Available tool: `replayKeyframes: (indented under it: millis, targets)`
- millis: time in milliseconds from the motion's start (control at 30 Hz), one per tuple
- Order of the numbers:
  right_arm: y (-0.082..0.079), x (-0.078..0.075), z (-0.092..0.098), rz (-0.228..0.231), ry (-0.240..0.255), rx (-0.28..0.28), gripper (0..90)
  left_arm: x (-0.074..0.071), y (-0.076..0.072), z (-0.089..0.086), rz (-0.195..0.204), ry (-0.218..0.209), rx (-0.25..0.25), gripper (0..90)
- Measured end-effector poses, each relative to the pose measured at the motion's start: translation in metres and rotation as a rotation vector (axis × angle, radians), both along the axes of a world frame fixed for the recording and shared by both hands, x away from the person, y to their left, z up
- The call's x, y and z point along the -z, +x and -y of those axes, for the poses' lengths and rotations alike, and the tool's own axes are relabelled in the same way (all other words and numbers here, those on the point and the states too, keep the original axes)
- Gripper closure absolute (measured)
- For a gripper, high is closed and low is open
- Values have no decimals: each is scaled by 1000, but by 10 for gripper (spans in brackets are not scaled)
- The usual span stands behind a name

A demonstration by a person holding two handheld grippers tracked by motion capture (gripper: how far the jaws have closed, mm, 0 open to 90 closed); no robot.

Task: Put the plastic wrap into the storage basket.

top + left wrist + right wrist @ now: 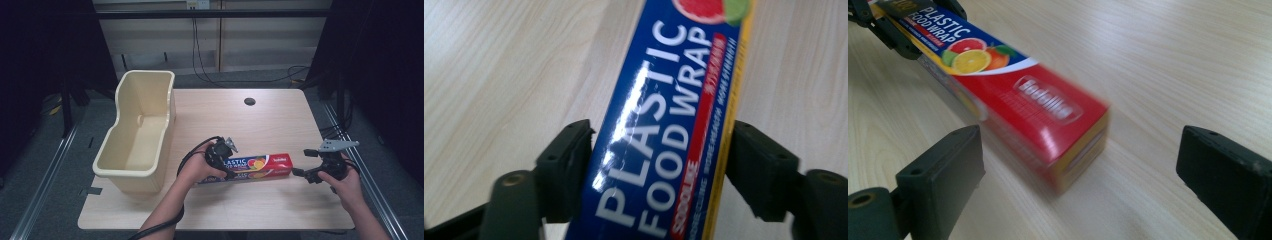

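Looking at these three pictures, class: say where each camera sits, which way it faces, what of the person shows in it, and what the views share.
High view: above the person's side, looking forward and down on the table; both forearms, the left gripper and right gripper show, with a cream bin.
Left gripper view: rides that gripper, looking down its jaws, which press both sides of the food wrap box.
Right gripper view: rides the right gripper, looking level along the box's red end; jaws open, apart from it.
Shared: the box appears in all three.
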State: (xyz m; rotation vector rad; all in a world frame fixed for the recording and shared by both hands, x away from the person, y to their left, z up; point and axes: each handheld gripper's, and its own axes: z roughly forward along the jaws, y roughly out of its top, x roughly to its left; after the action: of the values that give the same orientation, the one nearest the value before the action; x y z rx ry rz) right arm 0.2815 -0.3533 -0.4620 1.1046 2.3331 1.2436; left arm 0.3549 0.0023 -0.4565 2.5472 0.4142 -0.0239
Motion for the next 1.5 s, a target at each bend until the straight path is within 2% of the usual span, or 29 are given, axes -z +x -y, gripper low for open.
replayKeyframes:
  millis: [67,100,133,167,233,267,333,400,567,633,733,767,833,867,900,933,1000,1033,1067,1100,1133,1167,1200,1233,1267,1400,1500]
  targets:
    - [0,0,0,0,0,-2,48,-1,1,-2,-10,2,-7,365]
    - [0,-1,-1,2,-1,0,48,-3,3,-5,-21,39,-27,373]
    - [0,0,-1,2,-1,0,48,-2,1,-6,-45,17,-91,376]
    - [0,-1,-1,3,-1,1,49,-4,3,-8,-47,46,-84,378]
    - [0,-1,-1,4,0,-2,49,-5,4,-10,-48,67,-98,381]
    - [0,-1,-1,4,1,-1,49,-5,4,-10,-58,58,-124,380]
    - [0,-1,-1,6,1,-3,49,-5,5,-11,-56,66,-114,376]
    - [0,-1,-1,8,0,-3,49,-5,7,-12,-74,43,-149,361]
    - [0,-1,-2,5,-3,-1,49,-1,10,-8,-74,24,-177,254]
    - [0,0,-2,4,-2,-2,49,-2,12,-5,-64,44,-143,250]
    - [0,0,-2,4,-3,-2,49,0,12,-2,-63,27,-157,247]
    - [1,0,-1,1,-2,-4,49,1,14,1,-77,29,-143,247]
    - [1,0,-2,2,-3,-4,49,3,15,4,-72,27,-116,284]
    - [1,0,-2,0,-2,-4,49,5,15,5,-69,15,-123,292]
    - [1,0,-2,2,-4,-6,50,5,17,6,-76,30,-120,289]
    - [0,0,-2,2,-7,-5,49,6,18,7,-93,24,-122,291]
    - [0,-1,-3,3,-8,-7,49,8,19,10,-100,28,-132,307]
    - [0,-1,-3,5,-6,-8,50,7,19,12,-87,33,-107,306]
    - [0,-1,-3,6,-7,-9,49,9,20,14,-63,9,-83,313]
    - [0,-1,-3,7,-6,-9,49,10,20,15,-65,11,-92,312]
    - [0,-1,-3,7,-6,-10,49,11,20,16,-95,-5,-118,318]
    - [0,-1,-3,7,-7,-10,49,11,21,16,-102,18,-109,339]
    - [0,-1,-3,8,-7,-10,49,11,21,17,-101,19,-115,352]
    - [0,-1,-3,12,-6,-11,49,10,21,18,-86,27,-104,364]
    - [0,-1,-3,7,-6,-7,49,7,21,18,-70,52,-81,384]
    - [0,-1,-4,12,-6,-10,48,2,21,21,-115,92,-156,406]
    - [0,-1,-3,11,-4,-14,48,-3,20,22,-115,109,-185,409]
